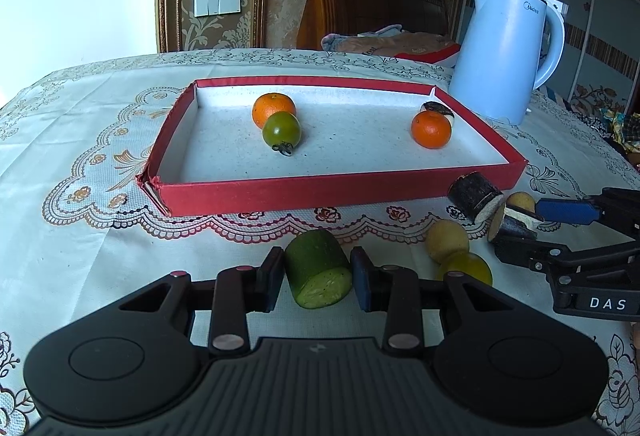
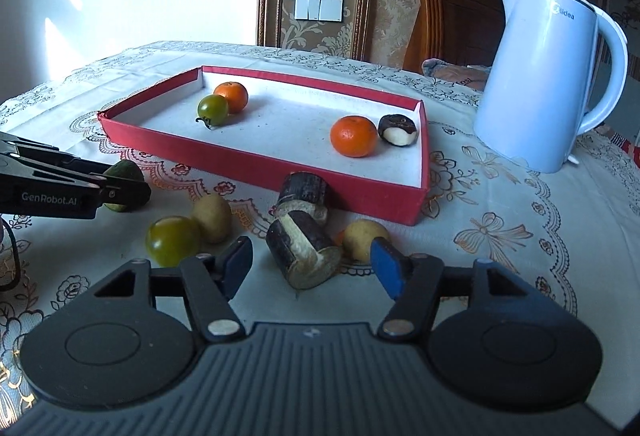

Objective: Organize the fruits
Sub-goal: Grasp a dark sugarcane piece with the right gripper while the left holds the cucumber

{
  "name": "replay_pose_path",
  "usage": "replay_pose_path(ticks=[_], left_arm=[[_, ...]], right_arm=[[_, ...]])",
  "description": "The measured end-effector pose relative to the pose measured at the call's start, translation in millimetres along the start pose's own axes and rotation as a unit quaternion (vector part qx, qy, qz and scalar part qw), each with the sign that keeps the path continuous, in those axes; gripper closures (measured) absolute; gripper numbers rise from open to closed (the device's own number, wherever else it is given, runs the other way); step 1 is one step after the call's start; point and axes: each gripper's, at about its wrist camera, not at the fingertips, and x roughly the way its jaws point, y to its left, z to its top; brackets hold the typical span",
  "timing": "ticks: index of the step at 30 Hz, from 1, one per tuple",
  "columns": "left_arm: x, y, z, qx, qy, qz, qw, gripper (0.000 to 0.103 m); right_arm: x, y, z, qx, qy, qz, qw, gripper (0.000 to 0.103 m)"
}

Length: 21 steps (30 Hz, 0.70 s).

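1. Left wrist view: our left gripper (image 1: pixel 318 278) has its two pads on either side of the green cucumber piece (image 1: pixel 319 269), which lies on the tablecloth (image 1: pixel 80 256) just short of the red tray (image 1: pixel 320 192). The pads look to be touching the skin, so we judge it pinched, though whether the grip bears weight we cannot tell.
2. To do this step well, we squeeze on the curved skin, not the cut face, lift clear of the tray's near wall, which stands straight ahead, and set the piece down on bare floor away from the green tomato (image 1: pixel 281 129) and two oranges beyond.
3. Right wrist view: our right gripper (image 2: pixel 312 268) is spread wide, holding nothing, with the dark-skinned cut piece (image 2: pixel 301 249) lying between its fingers and slightly ahead. A second dark piece (image 2: pixel 306 191) sits just beyond, against the tray wall; a yellow-green tomato (image 2: pixel 173 239) is to its left.
4. We would close only once the piece is centred, since it could roll.
5. Writing: "Midea" on the white kettle (image 2: pixel 548 76), "GenRobot.AI" on the left gripper's side, "DAS" on the right gripper's side.
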Motion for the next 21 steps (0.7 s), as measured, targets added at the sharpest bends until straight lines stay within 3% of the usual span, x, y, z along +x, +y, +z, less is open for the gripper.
replay_pose_path(ticks=[3, 12, 16, 21], left_arm=[[0.2, 0.8, 0.3, -0.002, 0.001, -0.002, 1.0000, 0.068], [0.4, 1.4, 0.2, -0.002, 0.001, -0.002, 1.0000, 0.068], [-0.1, 0.7, 0.0, -0.001, 0.000, -0.002, 1.0000, 0.068], [-0.9, -1.2, -0.6, 0.004, -0.002, 0.000, 1.0000, 0.068]], right_arm=[[0.8, 4.1, 3.4, -0.006, 0.000, 0.019, 1.000, 0.048], [16.3, 8.0, 5.2, -0.022, 0.022, 0.011, 0.999, 0.049], [15.6, 5.9, 3.8, -0.016, 0.018, 0.003, 1.000, 0.061], [14.7, 5.5, 2.8, -0.016, 0.014, 0.000, 1.000, 0.061]])
